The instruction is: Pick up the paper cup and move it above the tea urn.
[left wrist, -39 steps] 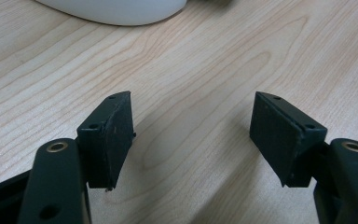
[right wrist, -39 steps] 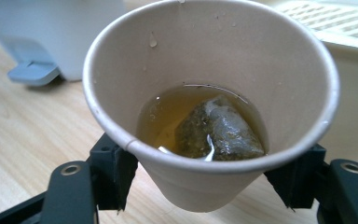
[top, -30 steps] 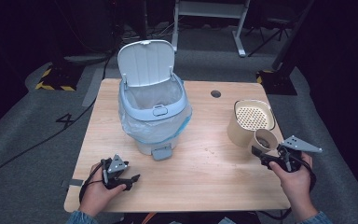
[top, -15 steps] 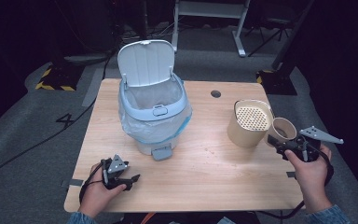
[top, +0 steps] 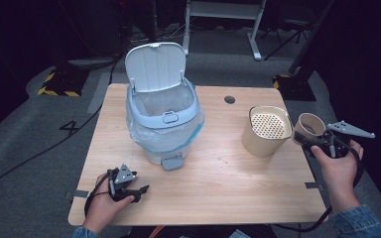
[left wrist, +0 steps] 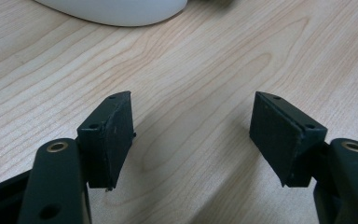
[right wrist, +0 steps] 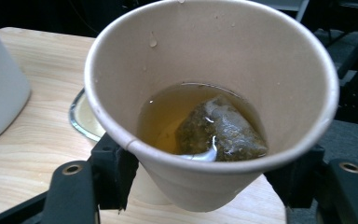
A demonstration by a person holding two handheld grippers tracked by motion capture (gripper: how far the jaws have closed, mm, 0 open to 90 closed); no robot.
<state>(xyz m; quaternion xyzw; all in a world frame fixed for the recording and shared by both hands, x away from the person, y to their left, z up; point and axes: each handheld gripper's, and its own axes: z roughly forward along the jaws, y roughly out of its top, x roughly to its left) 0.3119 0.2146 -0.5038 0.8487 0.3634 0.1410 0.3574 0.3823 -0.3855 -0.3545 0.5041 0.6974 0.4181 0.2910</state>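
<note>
One paper cup (right wrist: pixel 212 107) sits clamped between the jaws of the right gripper (top: pixel 311 141), held off the right edge of the table (top: pixel 228 183), just beside a cream canister (top: pixel 267 131) with a perforated insert. The cup is plain tan paper with a rolled rim, tilted toward the camera in the right gripper view, and its inner wall carries a few droplets. At the bottom lies a shallow pool of amber liquid (right wrist: pixel 168 114), and a soaked tea bag (right wrist: pixel 221 128) slumps in it, dark and wrinkled, against the lower side. The black jaws press on the cup's outer wall from either side below the rim. The left gripper (top: pixel 129 188) rests low at the front left of the table in the person's left hand (top: pixel 104 206); its jaws stand wide apart with bare wood between them, and a pale rounded base shows at the top of the left gripper view. Toward the back of the table stands a light blue bin (top: pixel 162 121) lined with a clear bag, its lid (top: pixel 155 67) raised upright.
</note>
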